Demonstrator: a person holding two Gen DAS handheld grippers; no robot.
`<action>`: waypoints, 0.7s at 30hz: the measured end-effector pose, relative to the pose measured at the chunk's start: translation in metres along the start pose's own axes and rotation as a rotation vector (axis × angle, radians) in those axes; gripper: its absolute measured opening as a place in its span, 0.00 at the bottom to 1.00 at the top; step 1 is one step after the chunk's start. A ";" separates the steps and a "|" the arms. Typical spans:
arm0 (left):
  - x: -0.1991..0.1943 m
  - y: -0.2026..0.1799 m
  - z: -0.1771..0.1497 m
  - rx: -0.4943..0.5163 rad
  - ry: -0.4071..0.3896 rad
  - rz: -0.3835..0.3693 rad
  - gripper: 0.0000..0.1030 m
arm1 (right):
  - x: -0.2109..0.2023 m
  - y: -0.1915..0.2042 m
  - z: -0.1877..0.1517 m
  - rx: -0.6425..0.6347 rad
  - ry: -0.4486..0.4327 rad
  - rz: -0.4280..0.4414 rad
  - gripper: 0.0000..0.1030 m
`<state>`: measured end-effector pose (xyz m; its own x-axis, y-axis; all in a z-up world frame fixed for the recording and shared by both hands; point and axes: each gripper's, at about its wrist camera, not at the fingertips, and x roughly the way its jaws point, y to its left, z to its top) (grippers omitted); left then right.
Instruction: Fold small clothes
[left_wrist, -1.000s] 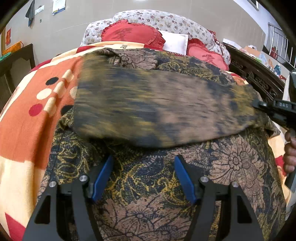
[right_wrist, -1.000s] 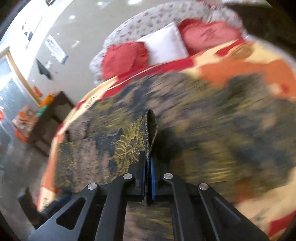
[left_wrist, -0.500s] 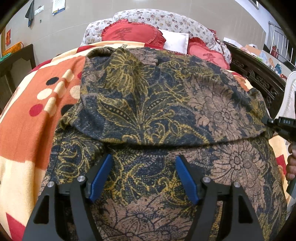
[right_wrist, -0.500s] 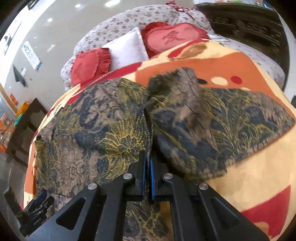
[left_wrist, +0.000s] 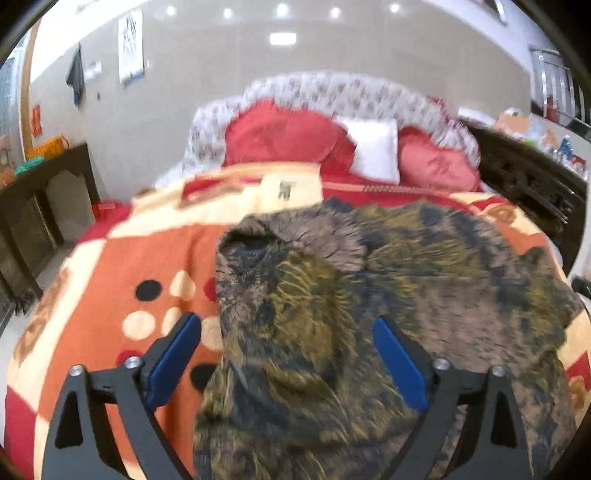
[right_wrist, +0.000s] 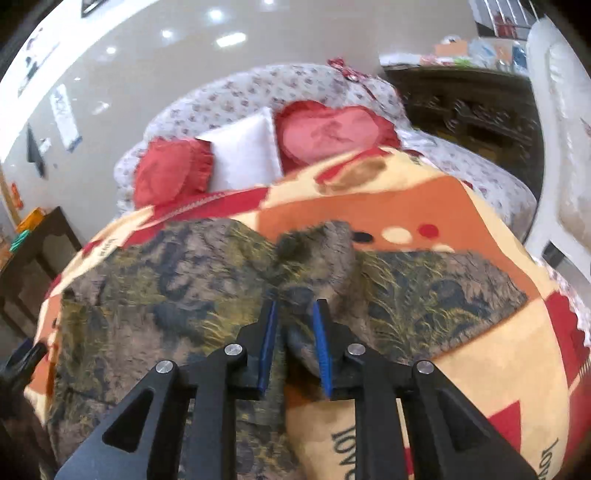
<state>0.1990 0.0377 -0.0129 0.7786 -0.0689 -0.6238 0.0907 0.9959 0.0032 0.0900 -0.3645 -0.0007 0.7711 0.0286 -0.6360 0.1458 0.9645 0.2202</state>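
A bed fills both views, covered by a blanket (left_wrist: 110, 266) patterned in orange, cream and red with dots. At the head end, a flowered headboard cushion (right_wrist: 236, 92) backs two red heart-shaped pillows (right_wrist: 332, 129) with a white pillow (right_wrist: 243, 155) between them. A dark wooden side table (left_wrist: 44, 192) stands left of the bed; a dark carved piece of furniture (right_wrist: 472, 110) stands to the right.

The garment (left_wrist: 406, 280), a dark fabric printed in brown, navy and yellow florals, lies spread across the middle of the blanket. One portion is folded over itself; a sleeve-like part with an open, rounded end (left_wrist: 251, 243) points toward the pillows. In the right wrist view another flap (right_wrist: 436, 288) extends toward the right edge of the bed. Both views are motion-blurred, so the fabric's detail is soft.

Left gripper (left_wrist: 288, 354): jaws spread wide, blue pads apart, holding nothing; it hovers above the garment's left edge, with one pad over the blanket and the other over the fabric.

Right gripper (right_wrist: 293, 343): jaws parted with a narrow gap, not pinching; a ridge of the garment sits between and just beyond the pads. Contact cannot be told.
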 end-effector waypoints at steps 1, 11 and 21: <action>0.013 0.006 0.005 -0.033 0.023 -0.012 0.63 | 0.006 0.011 -0.004 -0.036 0.027 0.039 0.10; 0.090 0.013 0.005 -0.054 0.099 0.149 0.10 | 0.107 0.021 -0.001 -0.040 0.154 -0.052 0.01; 0.087 0.019 0.018 -0.050 0.142 0.117 0.09 | 0.114 0.020 -0.010 -0.096 0.167 -0.086 0.00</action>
<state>0.2798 0.0491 -0.0533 0.6861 0.0527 -0.7256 -0.0287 0.9986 0.0455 0.1742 -0.3396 -0.0764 0.6439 -0.0199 -0.7649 0.1409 0.9857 0.0929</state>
